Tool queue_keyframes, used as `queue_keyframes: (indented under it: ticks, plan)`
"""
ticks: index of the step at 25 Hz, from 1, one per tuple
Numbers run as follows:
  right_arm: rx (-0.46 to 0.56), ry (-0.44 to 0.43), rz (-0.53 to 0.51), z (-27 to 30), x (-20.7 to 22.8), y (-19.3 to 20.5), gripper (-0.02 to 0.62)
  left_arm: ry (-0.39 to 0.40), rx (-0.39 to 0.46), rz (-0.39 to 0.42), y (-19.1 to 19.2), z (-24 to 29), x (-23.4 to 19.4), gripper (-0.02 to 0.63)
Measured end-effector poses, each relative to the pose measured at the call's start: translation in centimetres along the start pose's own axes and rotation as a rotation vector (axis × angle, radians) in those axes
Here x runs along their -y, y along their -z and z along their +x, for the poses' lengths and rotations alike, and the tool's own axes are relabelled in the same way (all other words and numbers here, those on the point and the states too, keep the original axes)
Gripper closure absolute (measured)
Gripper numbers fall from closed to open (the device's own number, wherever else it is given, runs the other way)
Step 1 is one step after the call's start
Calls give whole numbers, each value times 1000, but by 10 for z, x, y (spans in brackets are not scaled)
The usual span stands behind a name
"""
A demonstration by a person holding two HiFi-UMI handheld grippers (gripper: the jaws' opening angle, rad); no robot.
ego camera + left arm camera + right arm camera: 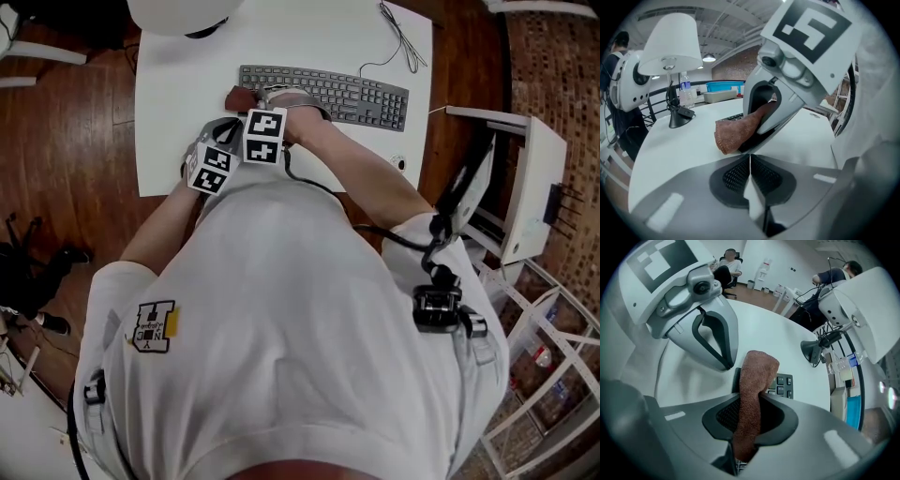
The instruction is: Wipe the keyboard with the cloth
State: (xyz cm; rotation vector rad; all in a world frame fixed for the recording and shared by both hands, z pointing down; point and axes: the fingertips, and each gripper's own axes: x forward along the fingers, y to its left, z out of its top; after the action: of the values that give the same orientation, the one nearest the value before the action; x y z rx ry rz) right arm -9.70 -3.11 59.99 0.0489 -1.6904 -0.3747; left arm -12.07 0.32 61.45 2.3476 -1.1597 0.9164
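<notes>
The right gripper has its jaws clamped on the cloth. A folded brown strip runs up between the pads, and its free end pokes out ahead of the tips and bends down toward the keys. The keyboard lies directly under and beyond those jaws. Its long axis runs left to right across the far part of the surface. In the head view the cloth sits at the keyboard's left end, apparently resting on it, though contact is not certain. Nearly the whole keyboard stretches away to the right of the jaws, so the coming stroke looks like a sweep rightward along that axis. The right hand is the nearer one and is already over the keys. The left gripper is clenched tight with nothing between its jaws. It sits just beside the right gripper on the near-left, over bare surface short of the keyboard. From there it does not block a rightward pass. Bare white surface lies on the near and far sides of the keyboard. Its right end comes close to the surface's right edge, so a sweep should end there. A lamp stands well apart at far left, and a thin cable trails at far right, past the keys.
</notes>
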Motion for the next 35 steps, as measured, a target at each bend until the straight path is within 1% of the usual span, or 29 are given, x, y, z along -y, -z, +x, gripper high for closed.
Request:
queue_keyframes:
  ticks: [6,10,17,25,28,30,32,35]
  plan:
    - [0,12,4,-3,-19,0,522,7,-17,-3,6,-5,7,606]
    - [-1,15,13,-6,-28,-1,522,9,-4,6,4,-10,13,606]
    - [-4,17,28,-2,-35,1,522,18,-5,15,6,-10,19,606]
    - [13,26,83,-5,-31,7,522,-7,-15,24,6,-14,12,606]
    - [12,31,118,-7,-32,20,522,-14,-17,24,4,-13,11,606]
    - [6,35,150,-9,-32,36,522,-16,-17,23,3,-10,12,606]
    - [-8,41,190,-11,-32,57,522,-18,-14,25,1,-8,12,606]
    - [-49,53,267,-15,-32,98,522,-21,-18,24,0,-7,10,606]
